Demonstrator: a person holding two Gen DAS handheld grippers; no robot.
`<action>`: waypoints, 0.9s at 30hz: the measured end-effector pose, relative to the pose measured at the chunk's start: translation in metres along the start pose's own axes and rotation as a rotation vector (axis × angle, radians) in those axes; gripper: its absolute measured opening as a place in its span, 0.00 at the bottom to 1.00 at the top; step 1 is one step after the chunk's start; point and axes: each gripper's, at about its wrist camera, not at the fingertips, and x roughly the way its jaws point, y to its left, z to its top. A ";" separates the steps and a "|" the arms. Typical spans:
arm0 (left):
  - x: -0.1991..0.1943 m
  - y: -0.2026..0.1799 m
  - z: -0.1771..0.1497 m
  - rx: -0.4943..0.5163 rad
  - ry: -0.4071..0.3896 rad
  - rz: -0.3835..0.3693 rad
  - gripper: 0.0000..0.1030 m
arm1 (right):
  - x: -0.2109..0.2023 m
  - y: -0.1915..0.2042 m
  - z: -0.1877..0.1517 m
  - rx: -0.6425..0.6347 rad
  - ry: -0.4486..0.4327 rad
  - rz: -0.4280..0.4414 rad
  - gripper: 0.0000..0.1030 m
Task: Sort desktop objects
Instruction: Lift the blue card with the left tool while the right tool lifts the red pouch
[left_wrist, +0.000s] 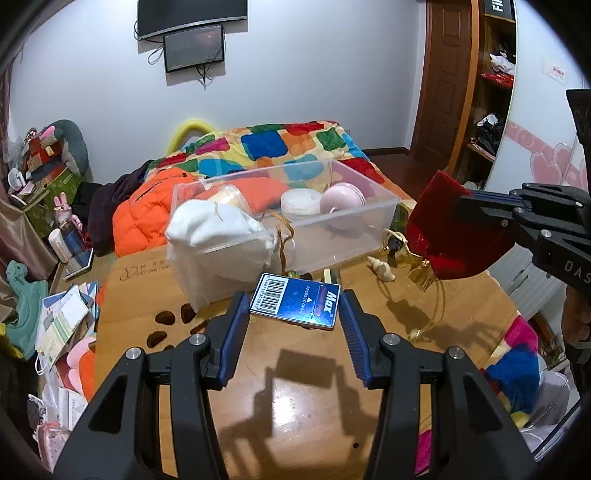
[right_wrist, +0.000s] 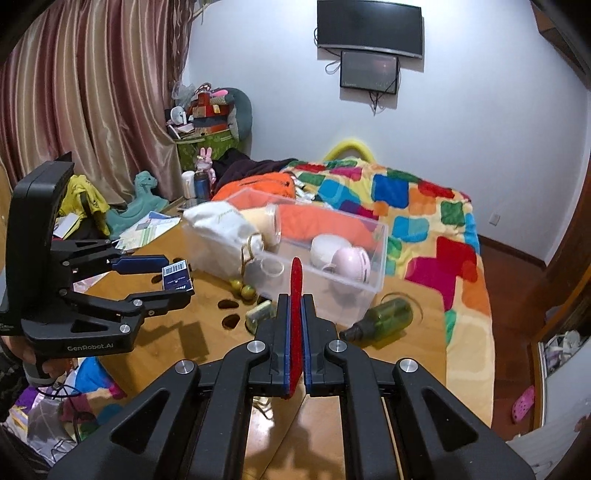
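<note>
My left gripper (left_wrist: 293, 308) is shut on a blue staple box (left_wrist: 295, 304) with a barcode, holding it above the wooden table (left_wrist: 295, 387) just in front of the clear plastic bin (left_wrist: 332, 251). My right gripper (right_wrist: 294, 299) is shut on a red velvet pouch (right_wrist: 296, 280) with gold cords; in the left wrist view the red velvet pouch (left_wrist: 443, 225) hangs to the right of the bin. The clear plastic bin (right_wrist: 369, 273) holds a white cloth bag (left_wrist: 218, 225), a cream jar (left_wrist: 300, 205) and a pink round case (left_wrist: 341, 201). The left gripper (right_wrist: 177, 278) also shows in the right wrist view.
A green bottle (right_wrist: 384, 317) lies on the table beside the bin, with two green balls (right_wrist: 243, 290) and a small green block (right_wrist: 258, 314). A seashell (left_wrist: 382, 269) lies by the pouch. Paw-shaped holes (left_wrist: 166, 325) mark the table. A bed with a colourful quilt (left_wrist: 280, 144) lies behind.
</note>
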 end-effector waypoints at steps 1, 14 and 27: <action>-0.001 0.001 0.002 0.002 -0.005 0.003 0.48 | -0.001 0.001 0.003 -0.008 -0.006 -0.007 0.04; -0.006 0.010 0.032 0.021 -0.036 0.024 0.48 | 0.007 -0.015 0.043 -0.027 -0.052 -0.062 0.04; 0.007 0.024 0.068 0.008 -0.060 0.009 0.48 | 0.020 -0.028 0.079 -0.043 -0.097 -0.078 0.04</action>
